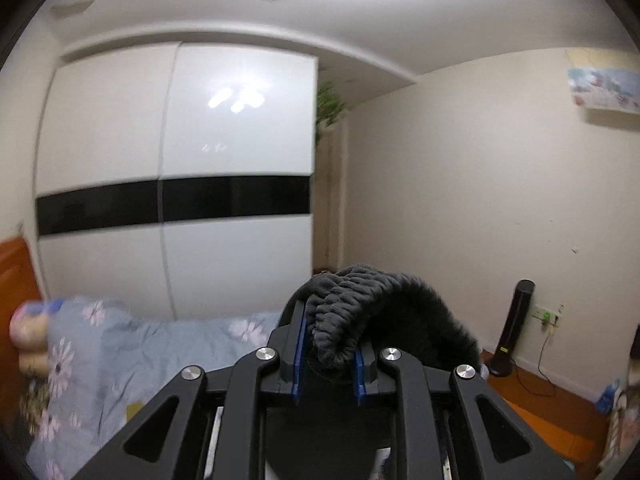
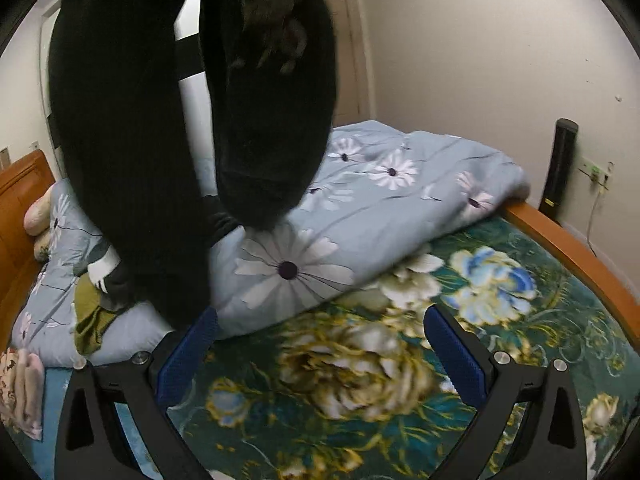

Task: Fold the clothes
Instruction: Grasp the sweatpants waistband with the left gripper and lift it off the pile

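Observation:
My left gripper (image 1: 330, 344) is shut on a fold of a black fuzzy garment (image 1: 360, 312), held high and pointing toward the wardrobe. In the right wrist view the same black garment (image 2: 160, 120) hangs down in two long dark parts over the bed, its lower end near the blue floral quilt (image 2: 360, 208). My right gripper (image 2: 320, 344) stands open above the green floral bedspread (image 2: 400, 380), with nothing between its blue pads (image 2: 456, 352). The hanging cloth brushes past its left finger.
A white wardrobe (image 1: 176, 184) with a black band faces the bed. More clothes, olive and black-and-white (image 2: 96, 292), lie on the quilt at left. A wooden headboard (image 2: 20, 200), bed rail (image 2: 580, 252) and a black tower heater (image 2: 560, 164) by the wall bound the bed.

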Tool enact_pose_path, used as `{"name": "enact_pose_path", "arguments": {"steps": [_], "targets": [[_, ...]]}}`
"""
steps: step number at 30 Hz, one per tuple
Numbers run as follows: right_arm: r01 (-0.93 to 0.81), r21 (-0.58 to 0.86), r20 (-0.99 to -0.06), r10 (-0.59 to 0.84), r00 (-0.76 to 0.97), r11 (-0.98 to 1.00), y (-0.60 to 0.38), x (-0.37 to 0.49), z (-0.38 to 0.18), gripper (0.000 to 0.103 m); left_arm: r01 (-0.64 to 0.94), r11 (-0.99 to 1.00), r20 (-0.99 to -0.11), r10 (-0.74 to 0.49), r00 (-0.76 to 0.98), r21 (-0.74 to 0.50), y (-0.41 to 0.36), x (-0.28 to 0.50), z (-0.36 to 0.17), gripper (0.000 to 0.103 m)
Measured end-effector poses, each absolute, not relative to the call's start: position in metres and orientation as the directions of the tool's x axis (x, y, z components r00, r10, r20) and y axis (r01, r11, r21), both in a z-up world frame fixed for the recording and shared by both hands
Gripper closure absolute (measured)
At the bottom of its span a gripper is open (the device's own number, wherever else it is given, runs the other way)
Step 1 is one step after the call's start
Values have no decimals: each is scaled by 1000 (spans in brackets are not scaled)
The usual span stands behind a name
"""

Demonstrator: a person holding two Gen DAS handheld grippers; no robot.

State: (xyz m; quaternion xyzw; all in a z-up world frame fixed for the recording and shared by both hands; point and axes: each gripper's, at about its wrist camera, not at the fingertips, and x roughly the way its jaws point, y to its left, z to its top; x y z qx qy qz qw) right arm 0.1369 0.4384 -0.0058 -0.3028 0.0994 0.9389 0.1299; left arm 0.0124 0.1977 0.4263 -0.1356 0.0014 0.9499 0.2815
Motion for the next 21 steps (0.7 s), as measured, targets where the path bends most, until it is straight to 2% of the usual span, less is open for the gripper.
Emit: {"name": "enact_pose_path", "arguments": {"steps": [6, 10, 14, 16, 21], "targets": [[-310, 107, -643, 172, -746, -945, 442, 157, -29, 0, -378, -908, -461, 417, -783, -180, 116, -32, 333, 83], [-298, 94, -686, 156, -711, -950, 433, 165, -47, 0, -203, -955, -598, 294, -745, -217, 42, -52, 215, 83], [-288, 115, -731, 115, -673, -951, 425, 166, -72, 0, 64, -958, -763, 182, -620, -281, -41, -33, 75, 83], [-285, 140, -756, 83, -650, -948, 424, 167, -86, 0, 180, -949, -834, 126, -537, -258, -85, -19, 11, 83], [-281, 258, -798, -40, -601, -924, 422, 161, -117, 0, 367, -863, -874, 156, -460, -347, -155, 59, -71, 83]]}}
